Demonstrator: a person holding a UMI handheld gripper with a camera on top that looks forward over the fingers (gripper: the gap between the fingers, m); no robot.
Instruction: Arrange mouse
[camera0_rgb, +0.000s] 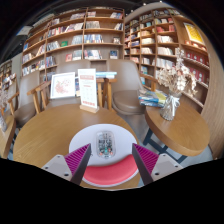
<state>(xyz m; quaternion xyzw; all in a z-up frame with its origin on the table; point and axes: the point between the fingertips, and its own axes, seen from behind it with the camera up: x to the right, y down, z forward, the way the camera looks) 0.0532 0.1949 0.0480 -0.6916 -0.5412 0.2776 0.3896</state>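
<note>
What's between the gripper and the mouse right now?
Nothing visible. The mouse already sits between the open gripper's fingers on a red mat, with a gap at each side. The signs stand well beyond it on the table.

White mouse (104, 143), pink mat (110, 170), brown table (45, 135)

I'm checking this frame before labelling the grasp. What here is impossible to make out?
- Gripper view: whether the jaws touch the mouse; the fingers cover its sides.
- The mouse mat: its near edge is cut off below the fingers.
- The signs on the table: print too small to read.
- Book titles on the shelves: too small.
</note>
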